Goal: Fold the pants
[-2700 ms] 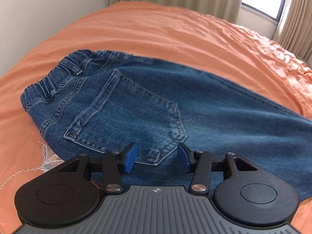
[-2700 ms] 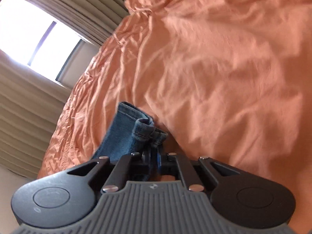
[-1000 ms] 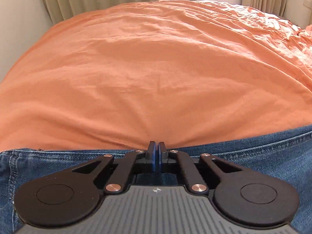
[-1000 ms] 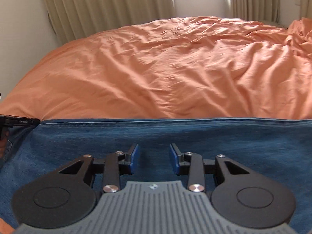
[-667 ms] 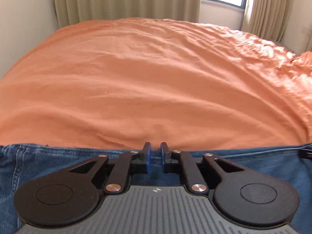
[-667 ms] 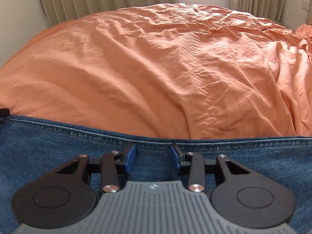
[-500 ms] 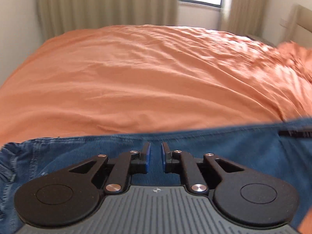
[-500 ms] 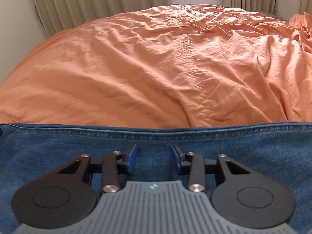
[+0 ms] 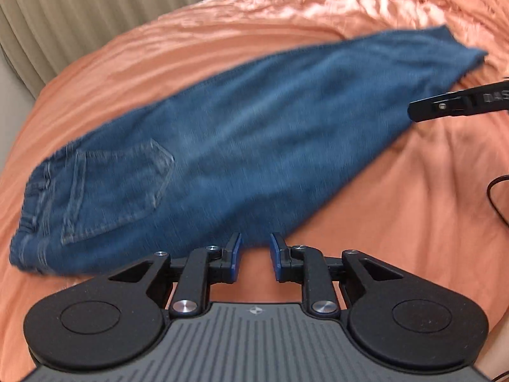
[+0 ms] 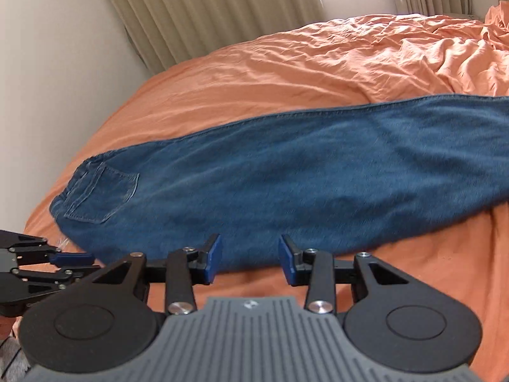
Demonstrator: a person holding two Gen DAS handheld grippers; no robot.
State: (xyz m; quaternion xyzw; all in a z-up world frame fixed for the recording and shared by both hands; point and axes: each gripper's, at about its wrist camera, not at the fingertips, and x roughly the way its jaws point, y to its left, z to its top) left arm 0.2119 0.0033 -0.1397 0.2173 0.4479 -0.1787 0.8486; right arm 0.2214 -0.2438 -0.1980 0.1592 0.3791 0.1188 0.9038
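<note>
The blue jeans [image 9: 241, 146] lie flat on the orange bedspread [image 9: 413, 222], folded lengthwise, one leg on the other. The waistband and back pocket [image 9: 117, 187] are at the left, the hems at the far right. They also show in the right wrist view [image 10: 286, 184]. My left gripper [image 9: 254, 254] is open and empty, just in front of the jeans' near edge. My right gripper [image 10: 249, 259] is open and empty, also at the near edge. The left gripper shows at the left of the right wrist view [image 10: 74, 262].
Beige curtains [image 10: 206, 16] and a window are behind the bed. A white wall [image 10: 47, 95] runs along the bed's left side. A black cable [image 9: 496, 203] lies at the right edge. Rumpled orange bedding [image 10: 445, 51] fills the far right.
Both grippers have pulled back and up from the jeans. The left gripper, shut on the denim a second ago, has opened and let go. The jeans now lie flat in full view.
</note>
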